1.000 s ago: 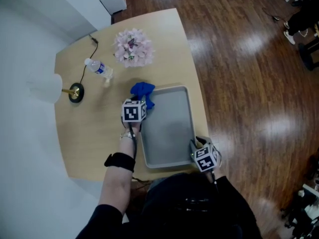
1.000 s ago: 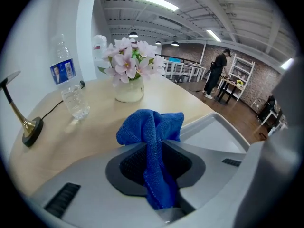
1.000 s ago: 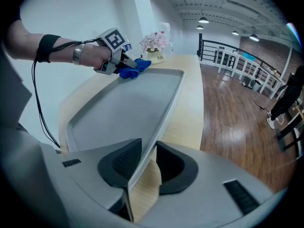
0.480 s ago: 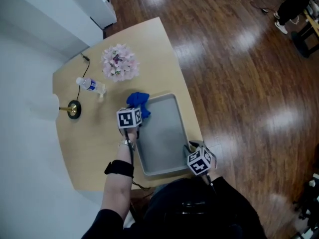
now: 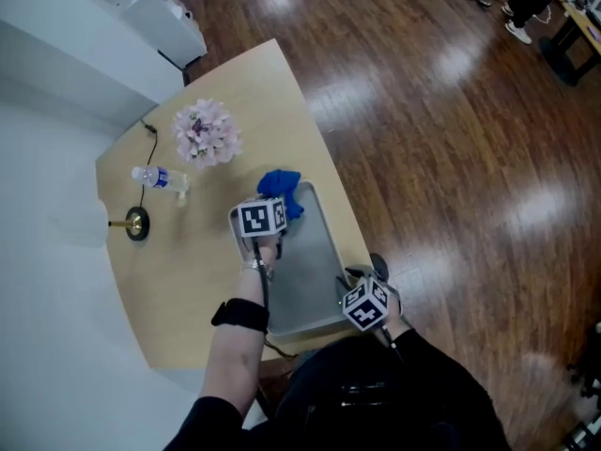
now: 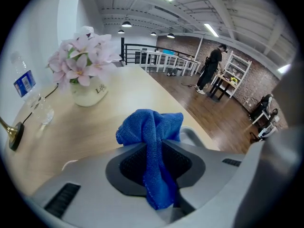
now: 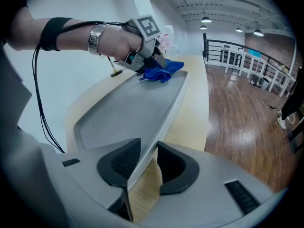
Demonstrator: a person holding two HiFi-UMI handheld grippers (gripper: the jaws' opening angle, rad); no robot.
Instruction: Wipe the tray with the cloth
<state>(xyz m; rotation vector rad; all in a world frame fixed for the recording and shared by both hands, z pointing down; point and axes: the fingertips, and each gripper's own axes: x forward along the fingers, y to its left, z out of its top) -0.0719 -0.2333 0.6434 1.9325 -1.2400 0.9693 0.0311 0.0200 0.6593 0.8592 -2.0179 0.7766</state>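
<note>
Left claw [image 6: 154,165] clamps cloth [image 6: 149,127] — right claw [image 7: 147,163], just opening, straddles tray [image 7: 128,108] rim.

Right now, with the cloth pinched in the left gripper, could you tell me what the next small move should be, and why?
I would probably draw the left gripper toward you, dragging the blue cloth along the tray. The cloth, clamped in its fingers, sits at the far end, and the grey floor nearer you lies bare.

One each: tray [image 5: 315,256], cloth [image 5: 282,186], bottle [image 5: 160,178], lamp [image 5: 137,224], bouquet [image 5: 205,132]
</note>
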